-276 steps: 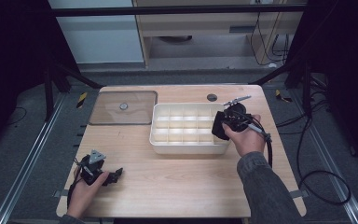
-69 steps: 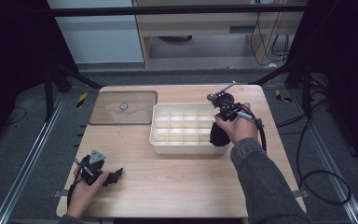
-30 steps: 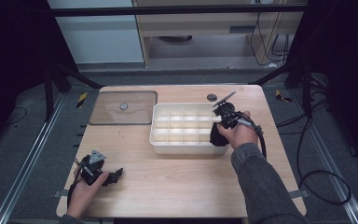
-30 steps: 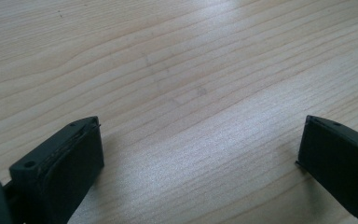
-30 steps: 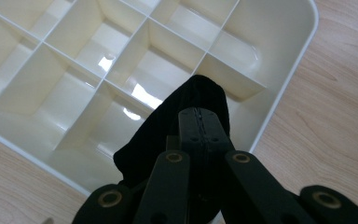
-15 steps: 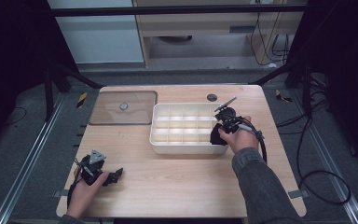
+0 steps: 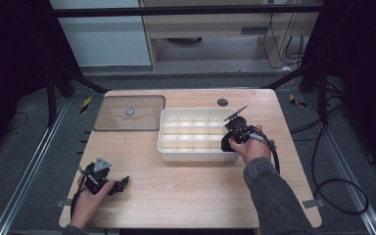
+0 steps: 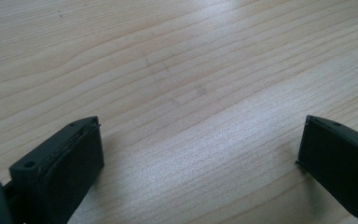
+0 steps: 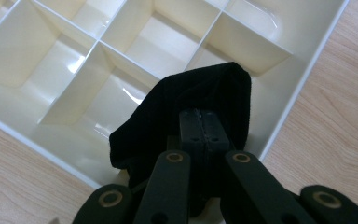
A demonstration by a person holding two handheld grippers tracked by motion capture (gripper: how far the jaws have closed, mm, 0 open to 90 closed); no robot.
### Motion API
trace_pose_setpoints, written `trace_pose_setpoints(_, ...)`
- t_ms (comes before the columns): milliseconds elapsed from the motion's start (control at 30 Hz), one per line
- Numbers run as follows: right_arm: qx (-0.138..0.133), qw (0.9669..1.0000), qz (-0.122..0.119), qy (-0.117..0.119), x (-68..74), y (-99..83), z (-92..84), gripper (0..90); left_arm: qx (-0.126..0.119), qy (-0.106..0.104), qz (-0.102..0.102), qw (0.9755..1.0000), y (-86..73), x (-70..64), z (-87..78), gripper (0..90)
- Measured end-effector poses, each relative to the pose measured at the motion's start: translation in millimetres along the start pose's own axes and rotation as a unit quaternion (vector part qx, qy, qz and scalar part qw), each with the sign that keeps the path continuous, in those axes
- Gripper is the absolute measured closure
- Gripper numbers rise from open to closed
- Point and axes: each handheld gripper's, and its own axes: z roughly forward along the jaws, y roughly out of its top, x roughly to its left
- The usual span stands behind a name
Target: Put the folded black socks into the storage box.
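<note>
Your left gripper (image 7: 120, 183) rests on the bench (image 7: 186, 196) at the near left corner, jaws wide apart with nothing between them, well away from the work. The clear lid (image 7: 129, 112) lies flat beside the white divided tray (image 7: 196, 155). Your right gripper (image 9: 200, 123) is clamped on the black cloth (image 9: 186, 105), which hangs directly below it in the tray's right-end compartment, dividers close around it.

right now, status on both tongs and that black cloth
Right tongs shut on black cloth, over the white divided tray at its right end. Left tongs open, empty, on table. Nothing in the way.
</note>
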Motion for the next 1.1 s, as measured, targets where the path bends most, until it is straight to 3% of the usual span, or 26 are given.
trace_pose_setpoints(400,0.004,0.9999,-0.011,0.009,2.1,-5.7,5.8,90.0,0.0,0.0,0.0,1.0,0.0,-0.1,0.0,0.0)
trace_pose_setpoints(467,0.008,0.9999,0.0,0.013,2.9,-5.5,5.6,90.0,0.0,0.0,0.0,1.0,0.0,-0.1,0.1,0.0)
trace_pose_setpoints(1100,0.021,0.9995,0.002,0.023,3.4,-12.5,14.6,90.0,-0.001,0.0,-0.001,1.0,-0.1,-0.2,0.2,0.0)
